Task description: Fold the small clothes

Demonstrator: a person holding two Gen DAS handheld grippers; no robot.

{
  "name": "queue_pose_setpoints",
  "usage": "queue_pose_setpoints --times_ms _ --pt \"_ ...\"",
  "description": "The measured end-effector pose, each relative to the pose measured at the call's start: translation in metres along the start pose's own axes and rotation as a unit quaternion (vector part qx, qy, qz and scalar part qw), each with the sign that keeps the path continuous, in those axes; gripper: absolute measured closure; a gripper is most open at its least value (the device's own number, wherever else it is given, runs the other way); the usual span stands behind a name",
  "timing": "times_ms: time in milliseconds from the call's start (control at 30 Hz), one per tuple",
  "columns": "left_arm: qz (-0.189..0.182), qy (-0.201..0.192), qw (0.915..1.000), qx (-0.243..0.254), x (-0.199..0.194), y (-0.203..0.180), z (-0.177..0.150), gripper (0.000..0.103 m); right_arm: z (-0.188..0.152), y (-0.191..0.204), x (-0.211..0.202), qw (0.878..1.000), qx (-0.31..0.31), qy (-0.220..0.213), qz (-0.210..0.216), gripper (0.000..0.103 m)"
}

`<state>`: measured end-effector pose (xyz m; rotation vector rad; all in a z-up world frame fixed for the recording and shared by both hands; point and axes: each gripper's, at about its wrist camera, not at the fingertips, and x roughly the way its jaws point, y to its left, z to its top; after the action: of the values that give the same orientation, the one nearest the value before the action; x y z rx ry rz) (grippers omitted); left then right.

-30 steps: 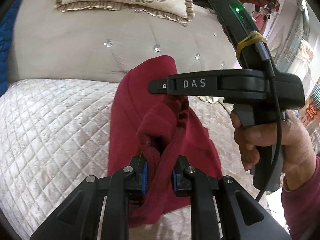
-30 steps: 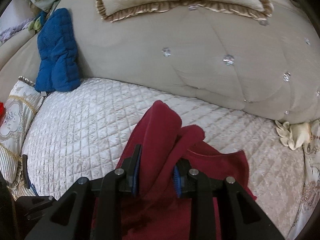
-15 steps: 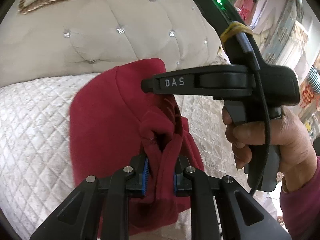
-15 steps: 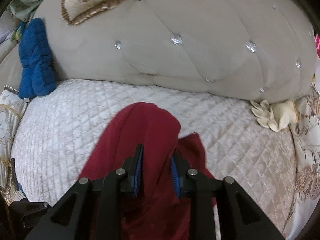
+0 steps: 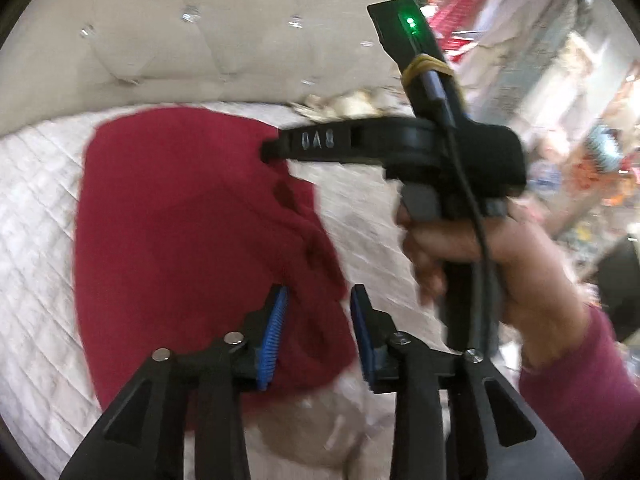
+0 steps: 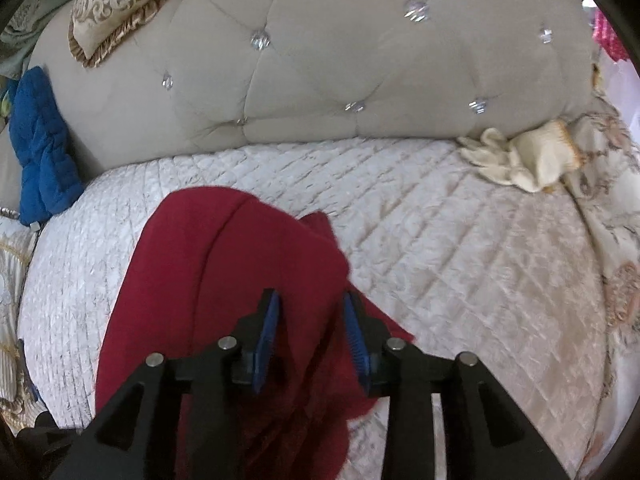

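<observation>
Quilted cream bedcover (image 5: 36,216) fills the left wrist view, with a tufted beige headboard (image 5: 200,40) behind it, and one dark red garment (image 5: 180,240) lies spread on the quilt. The left gripper (image 5: 318,336) hangs over the garment's near right edge, its jaws opening; the red cloth sits between the two blue pads (image 5: 274,336), though they no longer seem to pinch it. To the right a hand (image 5: 480,264) in a magenta sleeve (image 5: 580,400) holds the second tool, the right gripper (image 5: 272,150), whose tip reaches the garment's far edge. From the right wrist view, the same bedcover (image 6: 440,260) and headboard (image 6: 320,60) show six shiny buttons. One red garment (image 6: 224,280) lies left of centre, folded over itself. The right gripper (image 6: 310,340) sits above its near part, jaws opening, cloth between the pads but loose. I count one patterned pillow (image 6: 120,0), one blue quilted item (image 6: 40,148) and a pair of pale gloves (image 6: 516,156) by the headboard.
</observation>
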<state>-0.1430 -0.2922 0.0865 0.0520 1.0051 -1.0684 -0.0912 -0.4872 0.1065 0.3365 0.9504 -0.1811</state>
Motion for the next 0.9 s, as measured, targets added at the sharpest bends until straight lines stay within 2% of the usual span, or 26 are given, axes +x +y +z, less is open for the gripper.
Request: queue_pose_setpoints --times_ms 100,167,200,267,333,400,500,600,633,733,800,900 --pt "0.003 -0.005 0.9996 0.028 -0.023 0.004 -0.013 0.087 -0.010 -0.006 -0.024 0.999 0.032 -0.013 0.030 0.052" --pt "0.003 -0.010 0.9995 0.029 -0.040 0.013 -0.020 0.087 -0.021 -0.009 -0.040 0.996 0.051 -0.021 0.063 0.041" --pt "0.005 -0.015 0.9994 0.030 -0.047 0.017 -0.022 0.087 -0.028 -0.009 -0.047 0.995 0.060 -0.023 0.081 0.039" --pt "0.030 -0.026 0.9985 0.038 -0.058 0.025 -0.024 0.087 -0.042 -0.007 -0.056 0.990 0.075 -0.023 0.116 0.034" --pt "0.056 -0.034 0.9969 0.044 -0.059 0.031 -0.027 0.087 -0.055 0.000 -0.057 0.986 0.082 -0.014 0.143 0.031" --pt "0.078 -0.032 0.9960 0.030 -0.056 0.040 -0.028 0.087 -0.068 0.011 -0.053 0.985 0.081 0.005 0.155 0.031" --pt "0.087 -0.034 0.9956 0.007 -0.053 0.056 -0.032 0.087 -0.083 0.028 -0.044 0.984 0.074 0.030 0.158 0.030" --pt "0.096 -0.032 0.9949 -0.004 -0.051 0.058 -0.034 0.087 -0.086 0.032 -0.031 0.985 0.081 0.031 0.152 0.027" --pt "0.099 -0.029 0.9947 -0.008 -0.048 0.060 -0.033 0.087 -0.087 0.034 -0.028 0.986 0.074 0.030 0.145 0.030" --pt "0.105 -0.026 0.9940 -0.016 -0.053 0.061 -0.035 0.087 -0.089 0.035 -0.032 0.994 0.042 0.013 0.098 0.087" --pt "0.105 -0.030 0.9938 -0.015 -0.058 0.060 -0.037 0.087 -0.094 0.032 -0.045 0.996 0.021 -0.006 0.088 0.087" --pt "0.111 -0.028 0.9933 -0.017 -0.054 0.061 -0.038 0.087 -0.105 0.026 -0.047 0.999 0.003 -0.007 0.049 0.088"
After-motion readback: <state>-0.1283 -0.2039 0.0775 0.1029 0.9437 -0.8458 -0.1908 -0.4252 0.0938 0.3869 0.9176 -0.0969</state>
